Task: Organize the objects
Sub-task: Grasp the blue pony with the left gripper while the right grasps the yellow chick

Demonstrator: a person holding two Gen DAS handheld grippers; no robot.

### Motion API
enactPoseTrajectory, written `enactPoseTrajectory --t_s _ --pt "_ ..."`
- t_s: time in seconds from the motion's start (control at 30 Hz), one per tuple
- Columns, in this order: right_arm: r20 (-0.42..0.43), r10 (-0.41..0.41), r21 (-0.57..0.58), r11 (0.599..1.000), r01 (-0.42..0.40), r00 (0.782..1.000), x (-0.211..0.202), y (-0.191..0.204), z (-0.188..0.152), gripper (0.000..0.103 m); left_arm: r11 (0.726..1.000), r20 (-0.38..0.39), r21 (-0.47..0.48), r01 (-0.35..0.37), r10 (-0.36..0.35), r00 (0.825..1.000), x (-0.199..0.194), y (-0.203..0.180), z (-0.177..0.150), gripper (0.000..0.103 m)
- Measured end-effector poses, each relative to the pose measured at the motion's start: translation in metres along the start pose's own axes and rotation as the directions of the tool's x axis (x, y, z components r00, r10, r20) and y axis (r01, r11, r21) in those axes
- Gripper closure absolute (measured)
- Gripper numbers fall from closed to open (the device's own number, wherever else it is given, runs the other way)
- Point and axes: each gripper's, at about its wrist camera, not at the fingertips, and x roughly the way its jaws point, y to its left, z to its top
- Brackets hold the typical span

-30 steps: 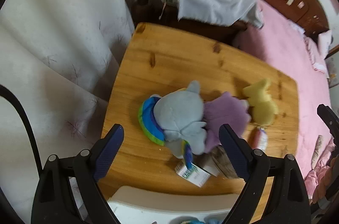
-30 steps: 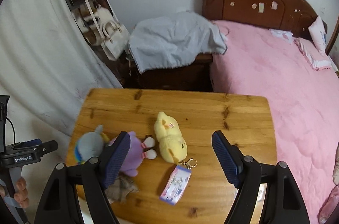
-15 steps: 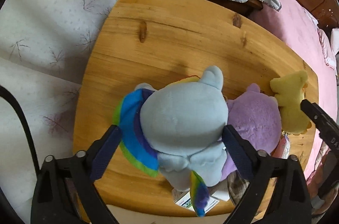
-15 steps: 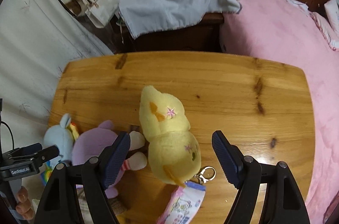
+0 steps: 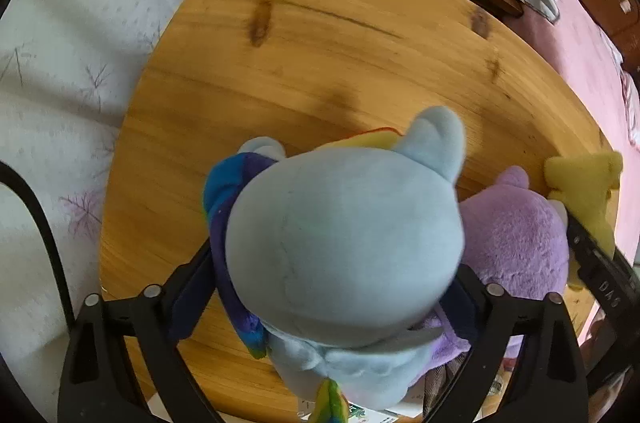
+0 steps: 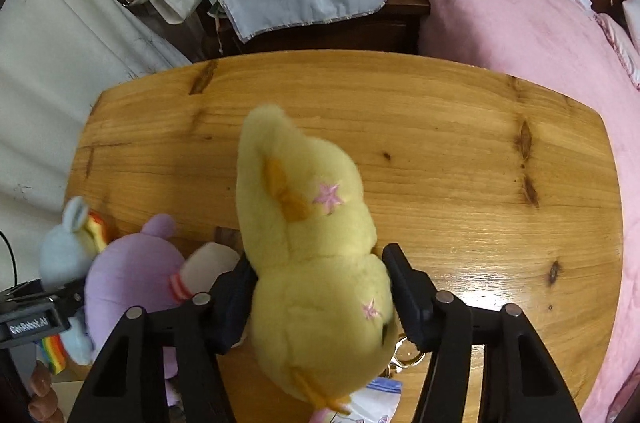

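The task is judged to be at an early stage; nothing is seen sorted or set apart, and three soft toys are still bunched together near one edge of the pale pine table (image 6: 460, 151), whose far half lies bare.

The left gripper (image 5: 328, 299) is pointed steeply down over the pale blue plush pony with a rainbow mane (image 5: 344, 247); its jaws are spread wide to either side of the toy's body and are closing at this moment; the pony is between them, but whether the dark pads already press on the plush cannot be told, since the toy's round head hides the contact.

The right gripper (image 6: 320, 303) is set astride the yellow fluffy plush toy with pink embroidered stars (image 6: 316, 263); its jaws are closing, and the pads are seen against the plush at both flanks, so a grip is judged to be forming or just made; the toy is not visibly lifted, its lower end being hidden.

Between the two, the lilac plush toy with a cream foot (image 6: 132, 275) is left untouched, touching the blue pony on one side and lying just beside the yellow toy on the other; a small printed packet (image 6: 376, 403) and a metal key ring (image 6: 408, 355) are seen beneath the yellow toy at the table's near edge.

What is left, by this reading, is nearly everything: both toys must be lifted and placed, and the lilac toy and packet dealt with; no destination is visible.
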Motion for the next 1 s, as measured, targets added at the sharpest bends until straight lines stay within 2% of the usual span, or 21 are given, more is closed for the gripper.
enactPoseTrajectory --t_s 0.27,0.53,0.77,1.0 --pt "0.032 -0.026 0.024 0.999 0.025 0.999 -0.005 -0.003 -0.007 0.05 0.999 0.001 -0.015 0.043 -0.043 0.999 -0.003 0.007 -0.002 0.016" --pt "0.087 -0.001 0.073 0.997 -0.006 0.996 -0.037 -0.01 -0.009 0.051 0.999 0.031 0.018 0.046 -0.046 0.998 -0.026 0.008 -0.012 0.017" --pt "0.14 0.013 0.071 0.997 -0.023 0.99 -0.078 -0.008 -0.021 0.051 0.993 0.094 0.111 0.048 -0.059 0.994 -0.072 0.006 -0.029 0.017" --pt "0.205 0.027 0.068 0.997 -0.042 0.978 -0.128 -0.005 -0.038 0.051 0.978 0.154 0.197 0.065 -0.096 0.983 -0.128 0.007 -0.06 0.017"
